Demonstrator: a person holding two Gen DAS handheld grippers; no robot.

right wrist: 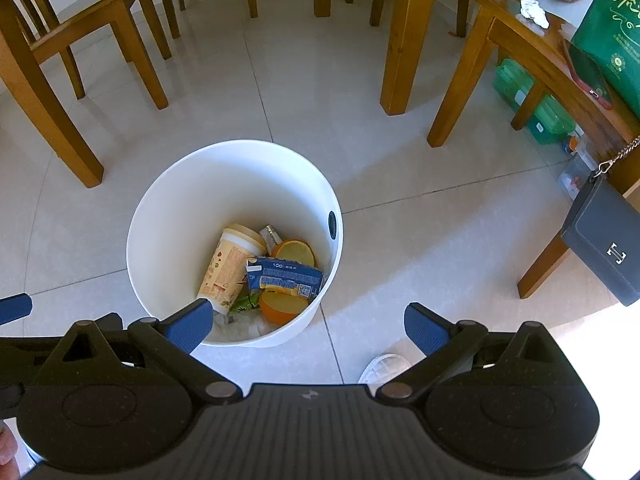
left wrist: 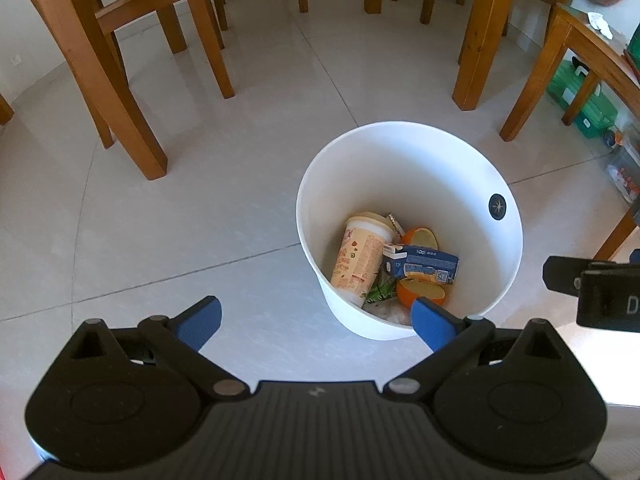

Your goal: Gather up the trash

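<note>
Trash inside round smooth white bin; both tongs empty, spread.

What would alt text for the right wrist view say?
A white bin stands on a tiled floor, holding a cup, a blue carton and orange peels. The right gripper hangs open and empty above it. Wooden chair and table legs ring the scene.

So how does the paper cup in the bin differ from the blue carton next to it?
The paper cup is round, cream and orange, leaning on the white bin's wall with its lid uppermost. The blue carton is boxy, creased, and lies flat across the orange peel halves. Both lie inside the bin, touching each other.
</note>
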